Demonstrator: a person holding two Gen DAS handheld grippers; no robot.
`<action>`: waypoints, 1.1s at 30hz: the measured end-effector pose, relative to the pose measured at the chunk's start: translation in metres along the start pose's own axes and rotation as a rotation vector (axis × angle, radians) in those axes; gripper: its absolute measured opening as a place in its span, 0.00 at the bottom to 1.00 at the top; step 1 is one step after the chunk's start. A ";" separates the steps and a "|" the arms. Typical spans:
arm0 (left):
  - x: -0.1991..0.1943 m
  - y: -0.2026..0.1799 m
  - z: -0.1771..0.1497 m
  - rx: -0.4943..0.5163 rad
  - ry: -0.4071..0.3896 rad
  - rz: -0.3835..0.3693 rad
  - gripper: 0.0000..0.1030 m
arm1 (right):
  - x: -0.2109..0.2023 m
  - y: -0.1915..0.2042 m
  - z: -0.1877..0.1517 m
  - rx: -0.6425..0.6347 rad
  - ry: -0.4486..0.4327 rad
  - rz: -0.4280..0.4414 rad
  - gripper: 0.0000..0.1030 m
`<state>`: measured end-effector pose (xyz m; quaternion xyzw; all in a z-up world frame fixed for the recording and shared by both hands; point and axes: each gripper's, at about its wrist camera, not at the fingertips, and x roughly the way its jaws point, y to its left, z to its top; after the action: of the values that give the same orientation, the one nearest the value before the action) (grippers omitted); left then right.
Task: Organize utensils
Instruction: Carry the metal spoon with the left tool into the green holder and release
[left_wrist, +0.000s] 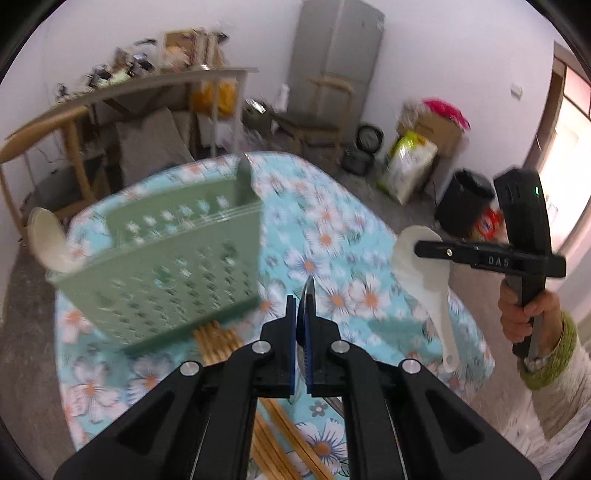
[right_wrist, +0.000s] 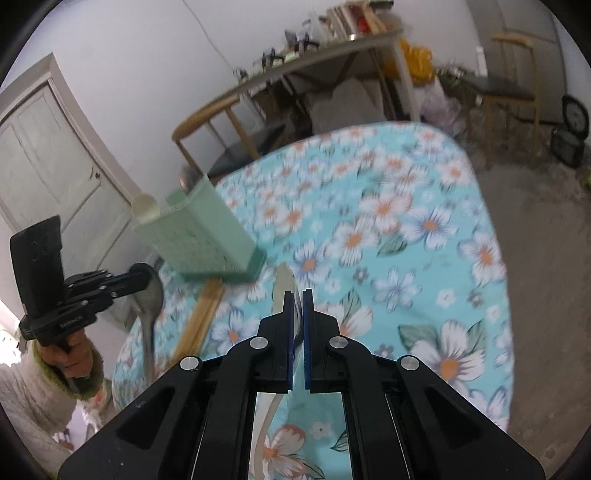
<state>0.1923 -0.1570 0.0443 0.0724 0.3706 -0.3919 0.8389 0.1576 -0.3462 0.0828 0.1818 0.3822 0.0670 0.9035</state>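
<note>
Scanning from nine o'clock across the left wrist view, I see a white spoon (left_wrist: 47, 242) poking out of the near corner of the green perforated caddy (left_wrist: 173, 273), which stands upright on the flowered bench (left_wrist: 332, 206). At six o'clock from the caddy a bundle of wooden chopsticks (left_wrist: 218, 341) lies flat, running under my left gripper (left_wrist: 303, 314). Its fingers (left_wrist: 291, 332) are pinched tight on a metal spoon (left_wrist: 308, 295), held edge-on so only its thin rim shows. Toward three o'clock my right gripper (left_wrist: 436, 249) hangs above the bench edge, clamped on a white rice paddle (left_wrist: 424, 280) whose handle points down toward six o'clock. In the right wrist view, the left gripper (right_wrist: 142, 275) sits at nine o'clock with the metal spoon (right_wrist: 149, 306) hanging bowl-up from it. The caddy (right_wrist: 199, 236) stands at eleven o'clock, the chopsticks (right_wrist: 201, 317) just below it, and my right gripper (right_wrist: 298, 306) is closed on the paddle (right_wrist: 285, 284), whose blade sticks out ahead.
</note>
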 end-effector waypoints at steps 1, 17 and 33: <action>-0.009 0.004 0.003 -0.012 -0.024 0.011 0.03 | -0.004 0.002 0.003 -0.003 -0.015 -0.004 0.02; -0.151 0.063 0.061 -0.128 -0.508 0.354 0.03 | -0.051 0.036 0.032 -0.015 -0.215 0.080 0.02; -0.072 0.096 0.068 -0.025 -0.589 0.691 0.03 | -0.051 0.045 0.029 -0.023 -0.192 0.083 0.02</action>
<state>0.2692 -0.0759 0.1260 0.0670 0.0751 -0.0885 0.9910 0.1428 -0.3258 0.1525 0.1927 0.2855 0.0911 0.9344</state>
